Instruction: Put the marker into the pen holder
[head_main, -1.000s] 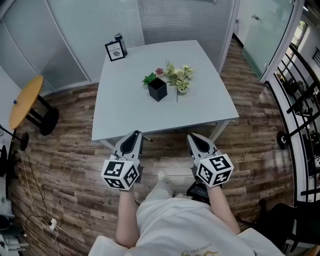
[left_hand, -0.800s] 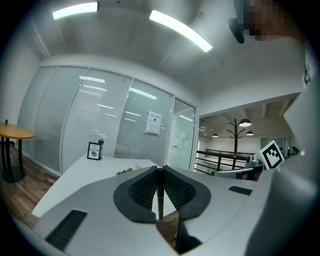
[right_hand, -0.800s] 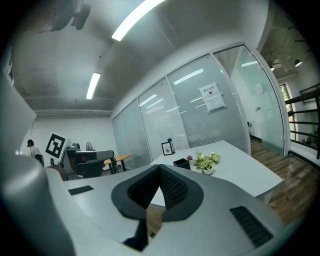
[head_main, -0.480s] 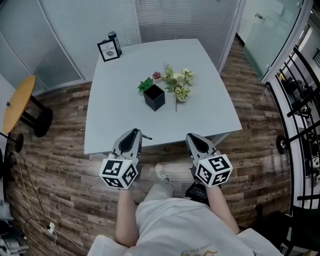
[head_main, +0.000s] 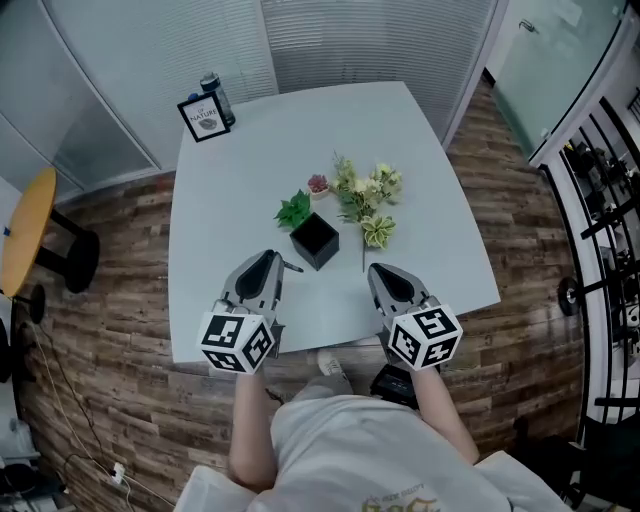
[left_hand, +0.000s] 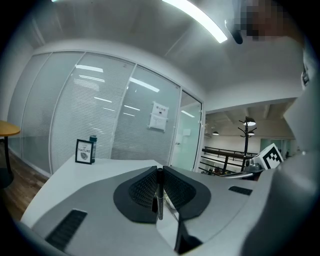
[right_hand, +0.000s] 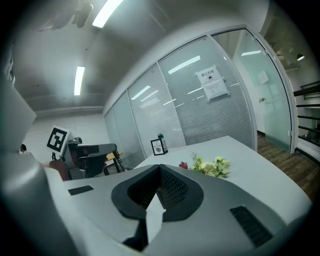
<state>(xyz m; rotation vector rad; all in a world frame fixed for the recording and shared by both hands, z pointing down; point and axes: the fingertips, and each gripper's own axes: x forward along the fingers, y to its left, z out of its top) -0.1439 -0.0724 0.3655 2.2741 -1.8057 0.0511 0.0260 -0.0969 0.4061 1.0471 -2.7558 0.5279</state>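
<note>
Over the last second the person has stepped up to the table (head_main: 400, 130), so both grippers now hang over its near edge and the pen holder (head_main: 315, 241) sits just ahead between them, which probably puts the drop within easy reach. The left gripper (head_main: 266, 265) is pinching the marker (left_hand: 159, 197) between its pads, while the right gripper (head_main: 380, 275) is pressed together on nothing. In the left gripper view the marker's long axis stands upright across the jaws, and in the head view a short dark end pokes out to the right of the jaw tips, toward the pen holder; which end is the cap cannot be told
</note>
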